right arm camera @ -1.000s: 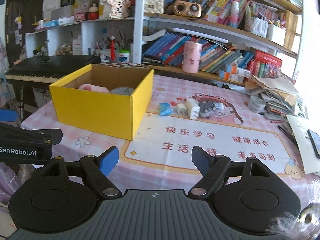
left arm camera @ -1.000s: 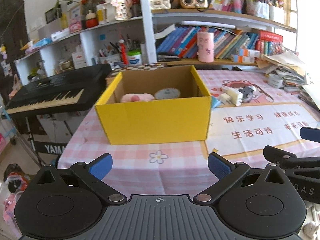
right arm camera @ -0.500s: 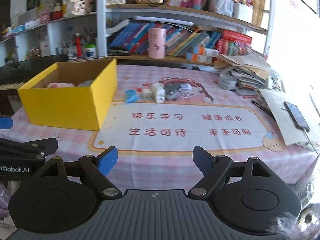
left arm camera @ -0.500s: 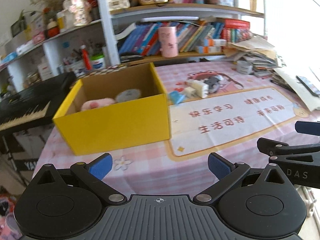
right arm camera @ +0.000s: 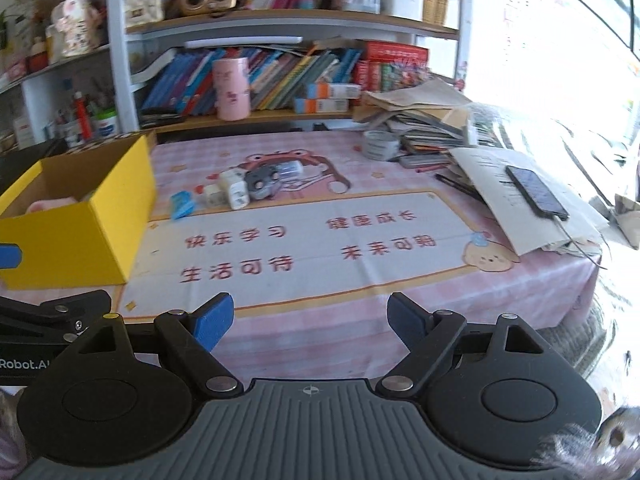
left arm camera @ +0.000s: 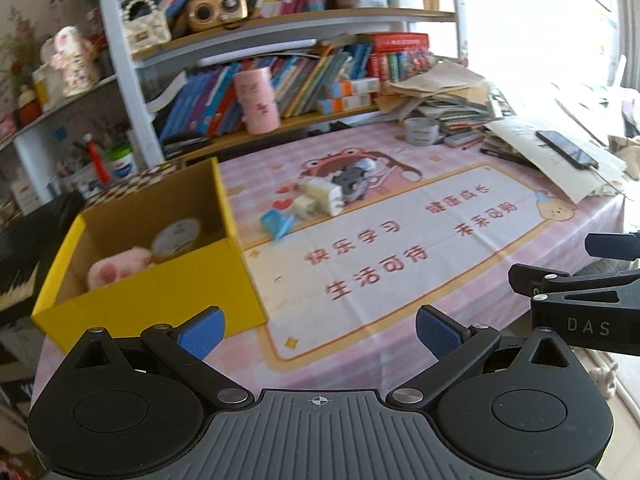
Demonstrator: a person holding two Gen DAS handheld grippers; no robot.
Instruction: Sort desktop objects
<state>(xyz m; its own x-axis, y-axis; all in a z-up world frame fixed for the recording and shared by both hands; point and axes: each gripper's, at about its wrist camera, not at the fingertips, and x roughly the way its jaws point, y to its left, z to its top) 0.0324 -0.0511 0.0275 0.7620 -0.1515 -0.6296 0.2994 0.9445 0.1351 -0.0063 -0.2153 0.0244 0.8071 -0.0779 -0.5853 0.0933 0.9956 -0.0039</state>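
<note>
A yellow cardboard box stands at the table's left, with a pink plush toy and a round tin inside. Past it, on the printed mat, lies a cluster of small items: a blue eraser-like piece, white plug adapters and a grey gadget. My left gripper hangs open over the near table edge, nothing between its blue pads. My right gripper is open too, empty, short of the mat.
A roll of tape, a stack of papers and books and a phone on paper crowd the right side. A bookshelf with a pink cup runs behind. A keyboard sits left of the box.
Both views have swung to the right: the box slid from centre to the left, and the paper pile and phone came into sight. Both grippers stayed open and empty.
</note>
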